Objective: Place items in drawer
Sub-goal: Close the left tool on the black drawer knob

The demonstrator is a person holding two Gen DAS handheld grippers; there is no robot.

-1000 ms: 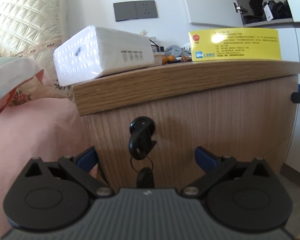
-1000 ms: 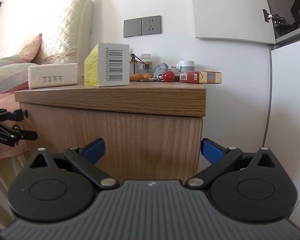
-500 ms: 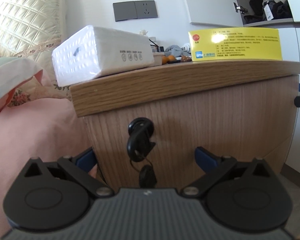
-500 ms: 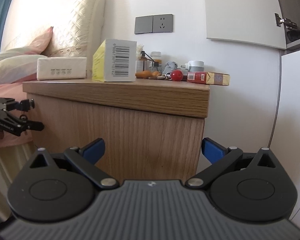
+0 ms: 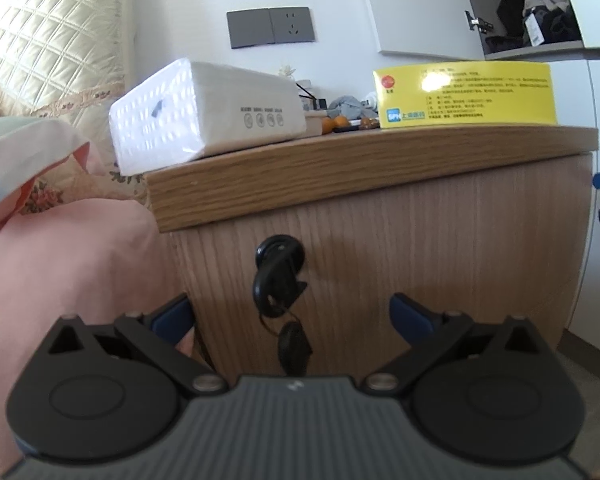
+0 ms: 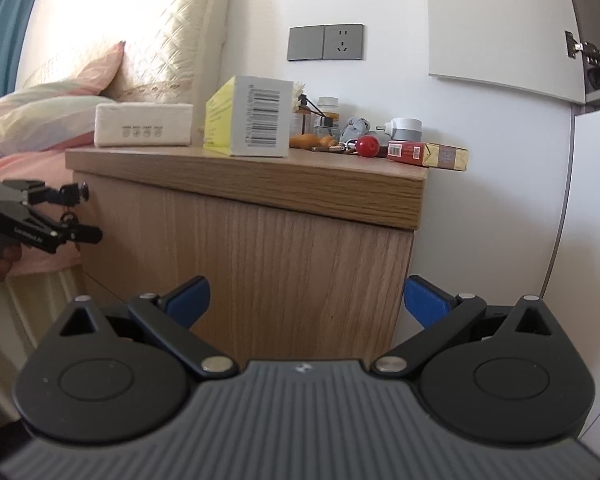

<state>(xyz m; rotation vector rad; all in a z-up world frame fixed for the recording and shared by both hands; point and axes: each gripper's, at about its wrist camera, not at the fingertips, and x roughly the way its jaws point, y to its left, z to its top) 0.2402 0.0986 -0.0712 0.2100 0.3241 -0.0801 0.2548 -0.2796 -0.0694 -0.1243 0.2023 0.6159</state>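
Right now I am opening the wooden drawer front [image 5: 420,248]: my left gripper [image 5: 290,312] hangs open around the black key [image 5: 278,276] in its lock. Next, close and pull. My right gripper [image 6: 306,294] waits open; the yellow box [image 6: 246,122] sits on the counter [image 6: 260,178].

The tissue pack [image 5: 204,110] lies on the nightstand [image 5: 364,168], left of the box [image 5: 466,94]. A key [image 5: 278,276] sits in the drawer front [image 5: 420,256] below.

Black grippers [image 5: 290,314], blue pads [image 6: 190,294], seemingly ribbed grey housing.
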